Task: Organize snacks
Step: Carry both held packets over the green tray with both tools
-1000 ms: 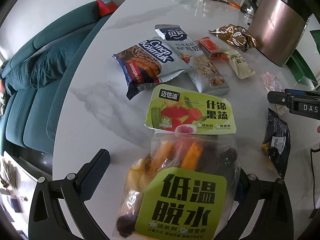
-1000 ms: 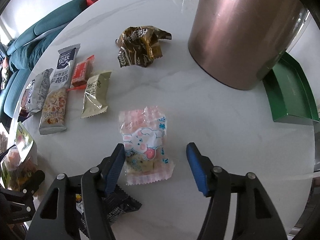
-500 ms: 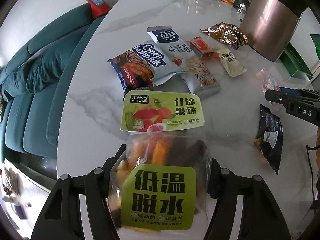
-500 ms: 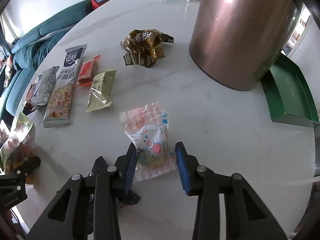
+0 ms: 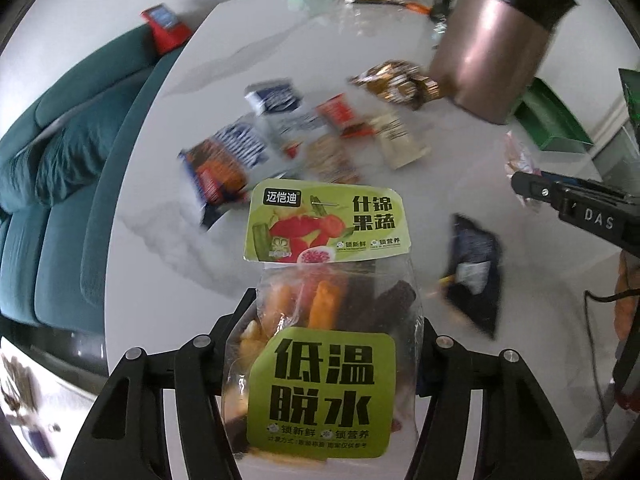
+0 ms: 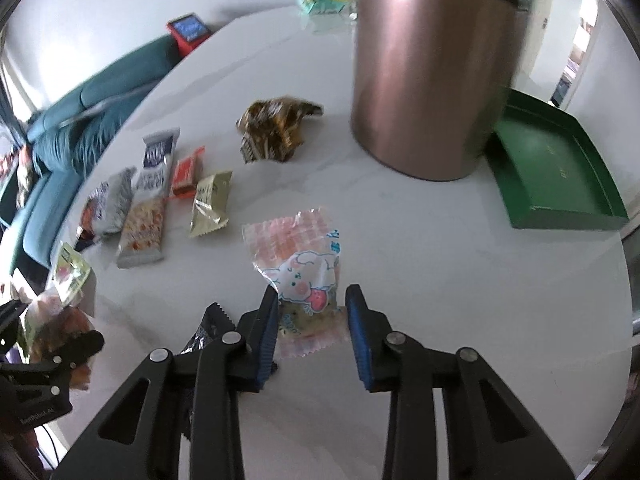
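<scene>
Soft daylight fills both views, bright and even. The white marble counter (image 5: pixel 160 208) shows pale sheen, and the copper-coloured bin (image 6: pixel 432 72) carries a vertical glare streak. In the left wrist view the far snack packets (image 5: pixel 280 132) are smeared by motion blur, while the dried fruit bag (image 5: pixel 324 320) up close stays sharp. Fisheye distortion bends the edges, with dark vignetted corners.

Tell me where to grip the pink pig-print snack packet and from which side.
Grip the pink pig-print snack packet across its near lower body, approaching from the table's near edge. It lies flat, long axis toward the right gripper, whose blue pads already flank its narrow width.
</scene>
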